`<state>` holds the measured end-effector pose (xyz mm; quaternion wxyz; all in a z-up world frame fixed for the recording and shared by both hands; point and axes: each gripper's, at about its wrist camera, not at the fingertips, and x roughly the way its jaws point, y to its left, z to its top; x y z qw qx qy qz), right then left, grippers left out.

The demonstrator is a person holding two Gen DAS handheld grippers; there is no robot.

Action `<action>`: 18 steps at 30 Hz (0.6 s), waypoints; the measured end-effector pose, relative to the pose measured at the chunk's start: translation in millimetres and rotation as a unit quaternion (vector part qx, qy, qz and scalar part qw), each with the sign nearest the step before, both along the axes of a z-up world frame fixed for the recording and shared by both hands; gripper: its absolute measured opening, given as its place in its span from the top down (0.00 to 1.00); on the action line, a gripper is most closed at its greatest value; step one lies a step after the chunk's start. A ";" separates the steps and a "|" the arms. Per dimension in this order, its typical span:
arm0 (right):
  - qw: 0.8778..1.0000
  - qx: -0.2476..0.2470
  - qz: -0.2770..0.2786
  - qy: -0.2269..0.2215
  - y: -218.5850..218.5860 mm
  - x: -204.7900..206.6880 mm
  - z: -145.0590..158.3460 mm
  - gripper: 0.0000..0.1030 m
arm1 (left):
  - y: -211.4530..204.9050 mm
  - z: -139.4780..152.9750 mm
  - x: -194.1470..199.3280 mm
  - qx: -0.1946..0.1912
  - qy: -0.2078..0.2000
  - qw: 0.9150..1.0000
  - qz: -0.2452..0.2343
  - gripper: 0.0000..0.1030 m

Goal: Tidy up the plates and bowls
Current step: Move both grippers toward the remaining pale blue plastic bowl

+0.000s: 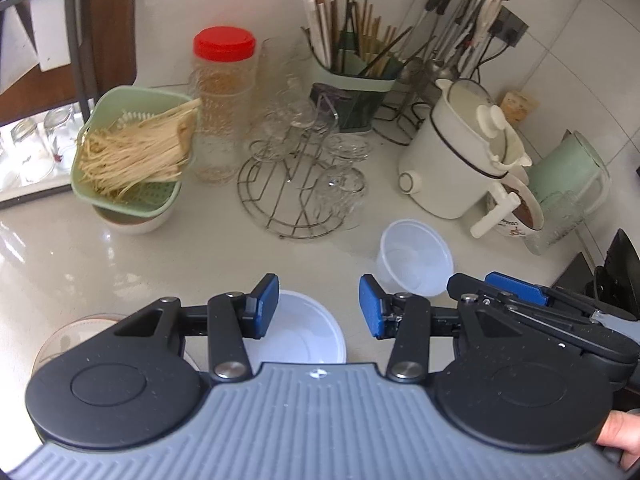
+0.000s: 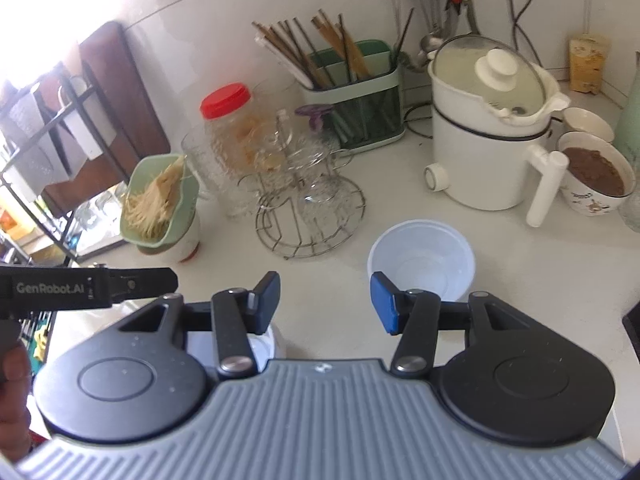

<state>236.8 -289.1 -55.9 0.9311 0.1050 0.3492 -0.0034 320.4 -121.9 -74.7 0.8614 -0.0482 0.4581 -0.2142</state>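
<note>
Clear tub upright, mouth up, round, no long axis; both tools released, empty

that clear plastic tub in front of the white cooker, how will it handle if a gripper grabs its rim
The clear plastic tub looks thin-walled and empty, so probably very light and apt to slide on the glossy countertop. Its rim may flex under the pads. Wide and low, it seems unlikely to tip.

Home kitchen, chopstick caddy, electric cooking pot, tiled wall
</note>
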 end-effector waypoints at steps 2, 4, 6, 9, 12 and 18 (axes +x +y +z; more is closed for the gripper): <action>1.000 -0.002 -0.007 -0.006 -3.6 -4.2 2.3 0.49 | -3.2 2.4 -0.9 0.002 -0.003 1.000 -0.006 0.51; 1.000 -0.002 -0.015 -0.011 -7.3 -8.8 4.2 0.49 | -7.4 3.7 -0.5 0.004 0.000 1.000 -0.012 0.51; 1.000 0.006 -0.023 -0.014 -11.5 -13.0 6.1 0.49 | -13.2 5.8 -1.8 0.005 -0.001 1.000 -0.020 0.51; 0.999 0.005 -0.037 -0.017 -14.7 -18.8 7.9 0.49 | -21.7 6.6 -3.8 0.009 -0.005 0.999 -0.036 0.51; 0.998 0.004 -0.054 -0.018 -18.8 -23.3 7.1 0.49 | -28.8 7.5 -3.6 0.009 -0.006 0.999 -0.048 0.51; 0.996 0.011 -0.086 -0.010 -33.4 -27.7 -1.8 0.49 | -47.3 0.1 0.6 0.009 0.001 0.998 -0.067 0.51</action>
